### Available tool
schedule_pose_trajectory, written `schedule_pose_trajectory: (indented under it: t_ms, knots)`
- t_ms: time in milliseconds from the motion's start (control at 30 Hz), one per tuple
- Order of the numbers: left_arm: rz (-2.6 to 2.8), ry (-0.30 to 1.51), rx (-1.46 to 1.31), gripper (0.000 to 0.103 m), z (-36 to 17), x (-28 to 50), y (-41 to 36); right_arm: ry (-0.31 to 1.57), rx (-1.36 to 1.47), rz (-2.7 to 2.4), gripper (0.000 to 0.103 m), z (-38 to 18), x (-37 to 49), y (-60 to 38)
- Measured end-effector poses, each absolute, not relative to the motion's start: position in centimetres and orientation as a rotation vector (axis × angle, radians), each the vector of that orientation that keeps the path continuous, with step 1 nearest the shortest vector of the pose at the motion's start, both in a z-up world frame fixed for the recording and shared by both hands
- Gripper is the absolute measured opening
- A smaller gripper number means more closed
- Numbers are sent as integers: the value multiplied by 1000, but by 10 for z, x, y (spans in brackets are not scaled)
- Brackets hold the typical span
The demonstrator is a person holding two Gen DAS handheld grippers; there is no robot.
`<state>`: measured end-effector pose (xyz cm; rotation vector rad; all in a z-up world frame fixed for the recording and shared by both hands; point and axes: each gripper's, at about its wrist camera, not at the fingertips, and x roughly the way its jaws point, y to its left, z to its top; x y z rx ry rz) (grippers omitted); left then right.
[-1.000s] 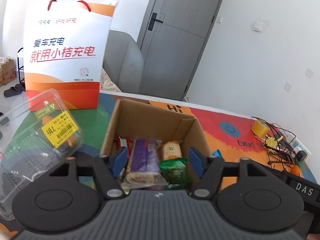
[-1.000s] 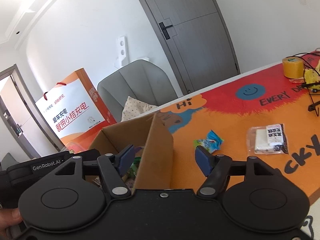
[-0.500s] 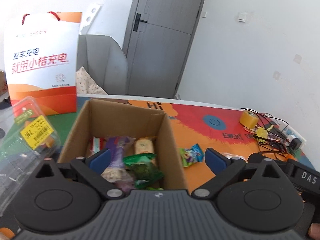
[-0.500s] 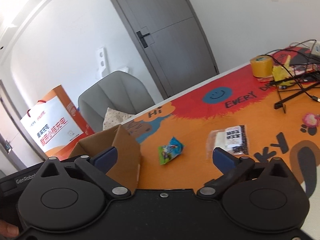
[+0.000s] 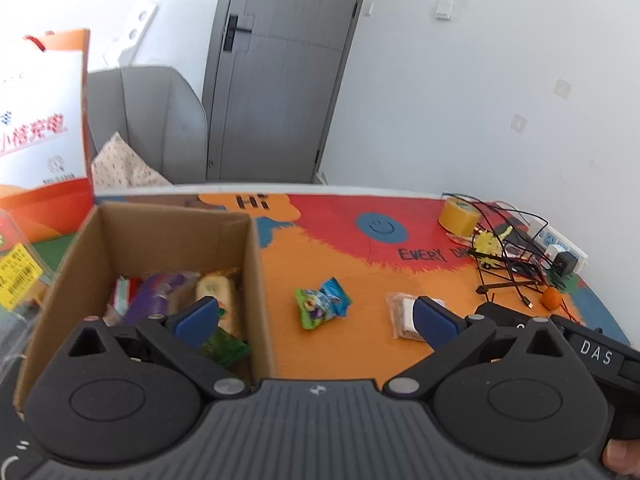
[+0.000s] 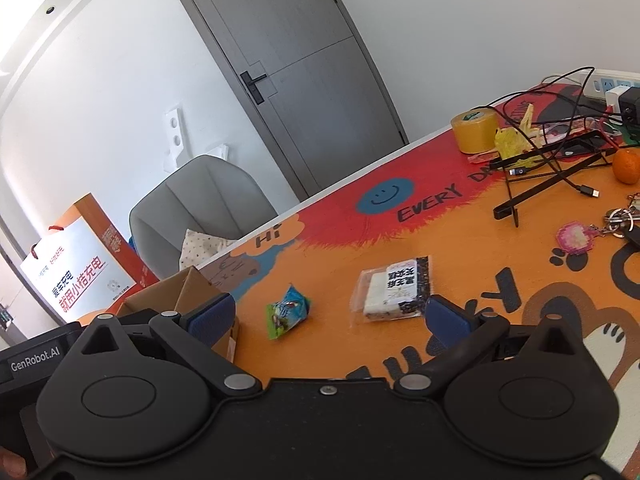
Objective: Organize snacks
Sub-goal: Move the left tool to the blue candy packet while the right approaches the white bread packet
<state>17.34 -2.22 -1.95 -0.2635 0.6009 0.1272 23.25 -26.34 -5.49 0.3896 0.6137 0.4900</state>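
Note:
An open cardboard box (image 5: 256, 276) holds several snack packs, a purple one (image 5: 154, 294) and a green one (image 5: 224, 346) among them. A small green-blue snack packet (image 5: 322, 304) lies on the orange mat right of the box; it also shows in the right wrist view (image 6: 288, 310). A clear pack with a black-and-white label (image 6: 394, 288) lies further right. My left gripper (image 5: 316, 316) is open and empty above the box's right wall. My right gripper (image 6: 328, 314) is open and empty, above and in front of both loose packets.
An orange-white paper bag (image 5: 44, 136) and a clear plastic container (image 5: 16, 276) stand left of the box. A tape roll (image 6: 474, 130), tangled cables (image 6: 560, 156), an orange (image 6: 628, 164) and keys (image 6: 616, 218) crowd the table's right side. A grey chair (image 6: 204, 204) is behind.
Both grippers swung right, away from the box toward the loose packets, and both opened wider. The green pack lies in the box.

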Motion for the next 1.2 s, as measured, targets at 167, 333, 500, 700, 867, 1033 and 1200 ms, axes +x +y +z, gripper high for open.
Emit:
schedule_pose_trajectory:
  t_ms: [167,333,500,700,867,1033,1200]
  knots:
    - [125,612,-256,102,-20,187,-31,616,396,472,103,-58,241,-272]
    - [134,615,-251,102,-22,201,-38,633,422,444,103,-63,253,-279]
    - [140,631,-255,100,-26,218,-42,642,420,441,103,-66,265,-282]
    - [179,673,-278,88,-34,243,-46,694,412,440,95,-72,286,-277]
    - [190,732,-290,78,-46,265,-49,733,409,444,87,-77,300,-271]
    - [249,741,-253,76,-52,279,-53,765,386,444,81,-83,313,-266]
    - [249,745,-264,68,-48,287,-55,793,381,442,78,-90,321,-262]
